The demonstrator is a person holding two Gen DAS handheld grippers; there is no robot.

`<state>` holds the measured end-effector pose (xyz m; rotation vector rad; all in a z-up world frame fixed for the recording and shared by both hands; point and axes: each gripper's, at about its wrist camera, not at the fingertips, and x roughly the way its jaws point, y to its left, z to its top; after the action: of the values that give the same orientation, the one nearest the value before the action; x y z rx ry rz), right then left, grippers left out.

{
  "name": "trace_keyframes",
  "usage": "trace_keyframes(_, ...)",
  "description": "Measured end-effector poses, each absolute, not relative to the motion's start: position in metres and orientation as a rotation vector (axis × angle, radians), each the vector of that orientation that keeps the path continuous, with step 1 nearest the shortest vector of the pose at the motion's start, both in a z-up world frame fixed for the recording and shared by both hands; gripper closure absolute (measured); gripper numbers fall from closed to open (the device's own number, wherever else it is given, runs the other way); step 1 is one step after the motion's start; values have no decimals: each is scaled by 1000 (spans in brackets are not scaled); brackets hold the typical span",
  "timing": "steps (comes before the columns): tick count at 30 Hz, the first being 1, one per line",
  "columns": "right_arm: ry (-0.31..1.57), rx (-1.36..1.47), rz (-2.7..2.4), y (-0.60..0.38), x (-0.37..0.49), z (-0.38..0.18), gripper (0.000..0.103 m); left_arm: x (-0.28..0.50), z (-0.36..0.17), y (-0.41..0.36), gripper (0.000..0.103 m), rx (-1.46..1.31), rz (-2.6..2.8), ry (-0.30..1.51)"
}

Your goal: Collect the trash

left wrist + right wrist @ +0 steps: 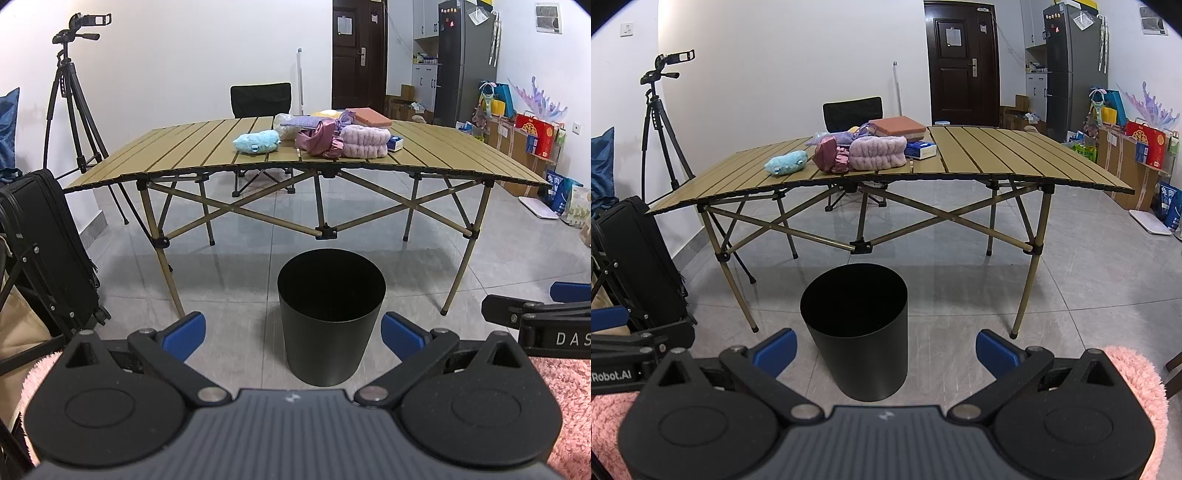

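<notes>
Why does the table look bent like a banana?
Left wrist view: the fisheye lens bows the table edge, and dark corners ring the picture. Right wrist view: the same bend in the table, and the shiny floor mirrors soft light. Both views are sharp, and the inside of the bin is too dark to see.

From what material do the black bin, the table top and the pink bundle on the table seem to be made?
Black bin: smooth matte wall, plastic or coated metal; I cannot tell which.
Table top: parallel tan slats, likely painted metal or wood-look laminate.
Pink bundle: soft ribbed plush fabric, fluffy surface.
</notes>
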<state>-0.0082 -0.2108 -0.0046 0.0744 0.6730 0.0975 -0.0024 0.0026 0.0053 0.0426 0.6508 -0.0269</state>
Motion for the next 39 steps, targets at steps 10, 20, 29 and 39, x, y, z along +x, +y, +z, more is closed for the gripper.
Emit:
trace_keyframes(10,670,73,95,-211,-8,-5,0,-2,5,3,0,43,-27,646)
trace_keyframes(20,670,74,95,-211,-9,-6,0,-3,5,2,0,43,-26,644)
trace_keyframes(29,668,80,90,-212,-10,-5,0,-3,6,2,0,43,-26,644)
trace_keyframes(39,668,80,91,-213,-10,-6,0,-3,6,2,0,43,-25,643)
